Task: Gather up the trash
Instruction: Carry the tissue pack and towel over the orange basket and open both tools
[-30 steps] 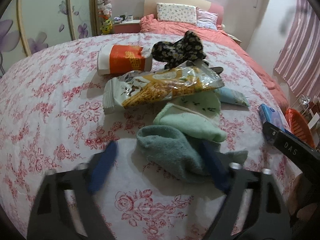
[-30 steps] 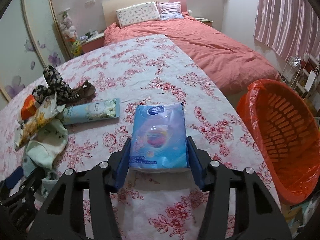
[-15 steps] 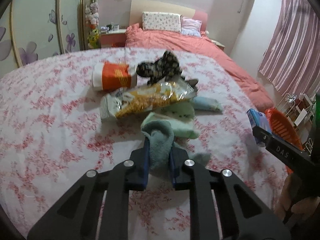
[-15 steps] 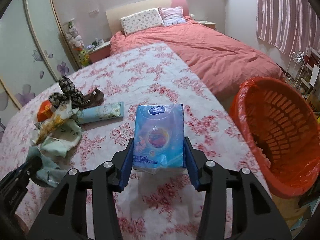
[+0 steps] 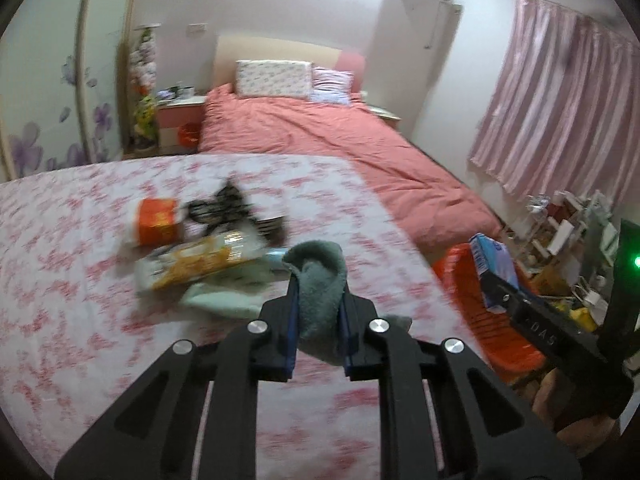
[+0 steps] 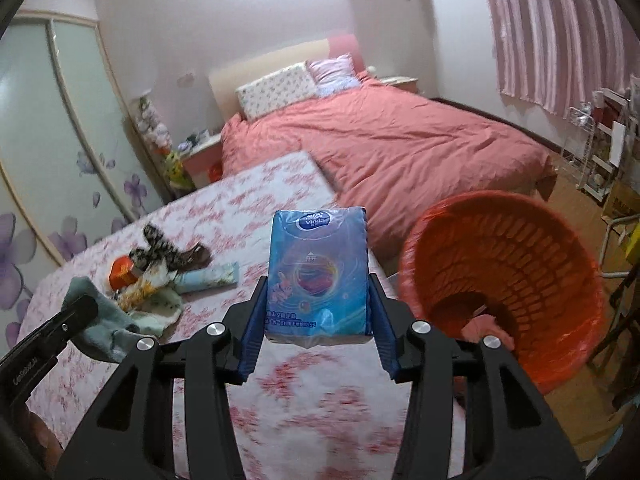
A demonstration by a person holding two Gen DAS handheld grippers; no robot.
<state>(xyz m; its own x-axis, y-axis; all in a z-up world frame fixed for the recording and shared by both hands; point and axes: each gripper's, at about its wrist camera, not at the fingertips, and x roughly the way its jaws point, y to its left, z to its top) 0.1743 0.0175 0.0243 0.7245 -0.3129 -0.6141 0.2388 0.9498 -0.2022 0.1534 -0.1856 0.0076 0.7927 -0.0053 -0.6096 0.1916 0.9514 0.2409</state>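
My left gripper (image 5: 318, 300) is shut on a grey-green sock (image 5: 320, 280), lifted off the flowered bedspread (image 5: 80, 300). My right gripper (image 6: 316, 300) is shut on a blue tissue pack (image 6: 318, 268), held up in the air beside the orange basket (image 6: 512, 264). In the left wrist view the tissue pack (image 5: 490, 268) and right gripper show at the right, in front of the orange basket (image 5: 472, 320). Left on the bed lie a yellow snack bag (image 5: 200, 264), an orange cup (image 5: 154, 222), a dark patterned sock (image 5: 224, 208), a pale green sock (image 5: 224, 296) and a light blue tube (image 6: 208, 278).
The basket has an orange liner and something pink at its bottom (image 6: 480, 326). A second bed with a pink quilt (image 6: 400, 148) lies behind. A wire rack with clutter (image 6: 600, 152) stands at the right by the pink curtain (image 5: 560, 112).
My left gripper closed on the grey-green sock and lifted it off the bed. The right gripper rose with the tissue pack and swung toward the basket.
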